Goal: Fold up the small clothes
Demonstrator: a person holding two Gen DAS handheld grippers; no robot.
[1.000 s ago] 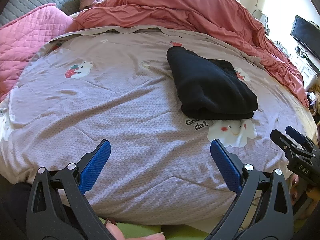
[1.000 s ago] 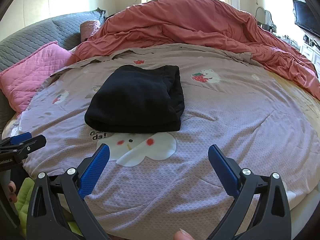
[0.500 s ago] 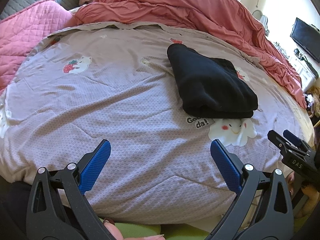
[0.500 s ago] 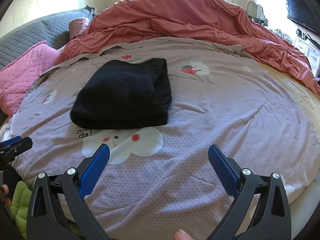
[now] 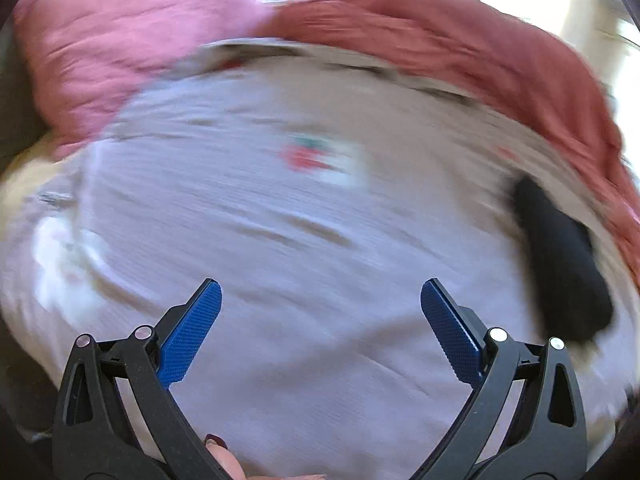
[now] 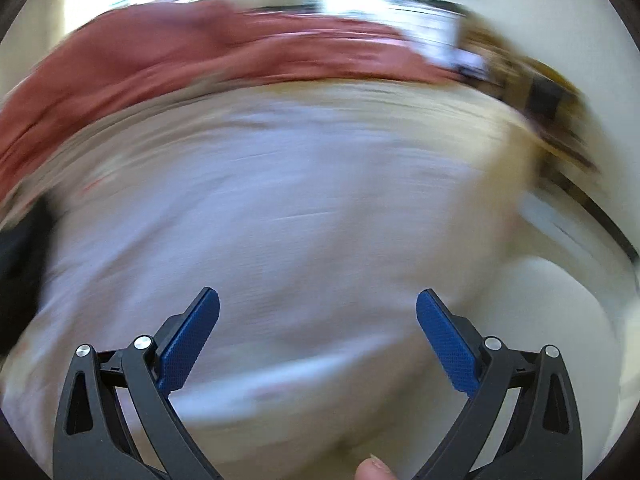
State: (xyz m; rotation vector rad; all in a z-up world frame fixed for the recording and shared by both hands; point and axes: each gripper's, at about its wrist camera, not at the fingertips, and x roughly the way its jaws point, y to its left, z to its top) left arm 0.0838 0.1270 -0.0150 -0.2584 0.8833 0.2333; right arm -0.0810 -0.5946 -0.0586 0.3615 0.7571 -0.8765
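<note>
- Left claw (image 5: 320, 300) spread wide, blue pads (image 5: 190, 336) apart, nothing between them; a fingertip with dark polish (image 5: 218, 450) low behind it.
- Right claw (image 6: 318, 308) likewise spread wide and empty, a thumb tip (image 6: 374, 470) at the bottom edge.
- Under both, lilac bedspread (image 5: 304, 264), heavily blurred in both views.
- Mid-bed in the left view, a smeared strawberry print (image 5: 316, 158).
- Folded black garment (image 5: 560, 268) flat on the bedspread at the far right of the left view, well apart from the left claw; a dark patch (image 6: 20, 248) at the left edge of the right view, too blurred to identify.
- Farther back, pink quilt (image 5: 116, 48) at left and red duvet (image 5: 472, 52) bunched along the bed's far side.
- Beyond, bright blurred room, unreadable.
</note>
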